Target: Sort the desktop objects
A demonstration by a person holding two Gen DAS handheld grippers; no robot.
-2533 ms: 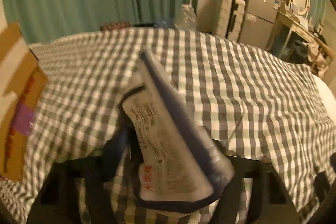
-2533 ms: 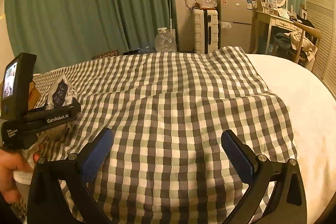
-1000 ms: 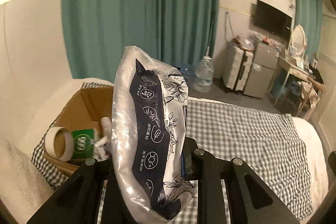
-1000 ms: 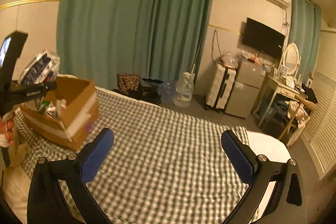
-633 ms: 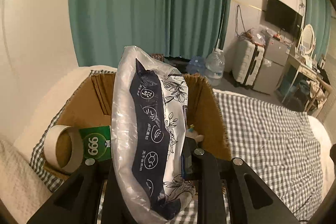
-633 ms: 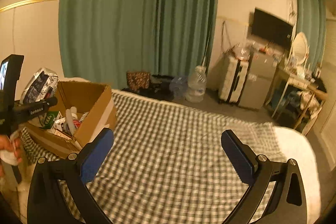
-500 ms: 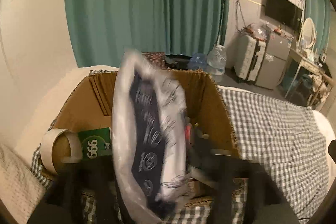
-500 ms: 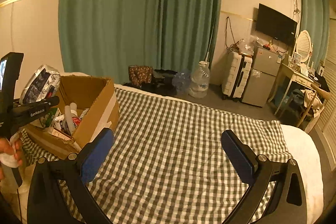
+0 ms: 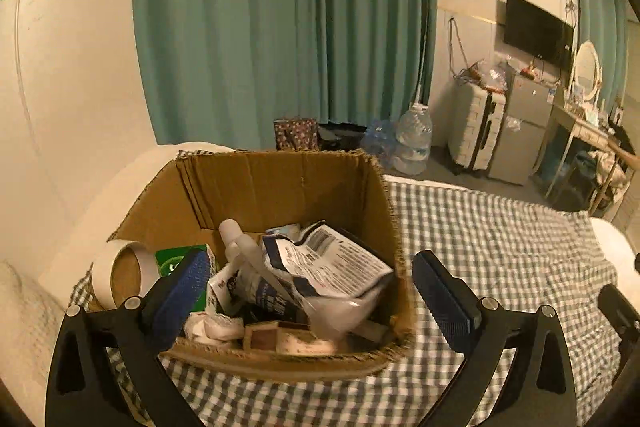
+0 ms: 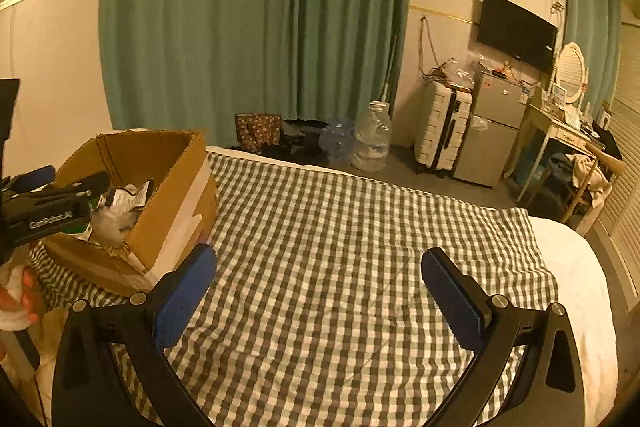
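Observation:
An open cardboard box [image 9: 280,183] stands on the checked cloth [image 9: 500,247]; it also shows at the left of the right wrist view [image 10: 168,195]. Inside lie the white and navy plastic pack [image 9: 324,263], a white bottle [image 9: 234,239], a green carton [image 9: 176,261], a tape roll [image 9: 120,271] and several small items. My left gripper [image 9: 310,289] is open and empty just above the box's near edge. My right gripper [image 10: 318,287] is open and empty over the bare checked cloth [image 10: 340,247], to the right of the box.
The cloth covers a bed with white bedding at the left [image 9: 24,327] and right [image 10: 580,287]. Beyond the bed are green curtains [image 10: 256,27], water bottles [image 10: 372,143], a suitcase [image 10: 440,127], a small fridge [image 10: 492,131] and a dressing table [image 10: 560,131].
My left gripper has opened and the white and navy pack has dropped from it into the box. The right gripper has stayed open and shifted only slightly.

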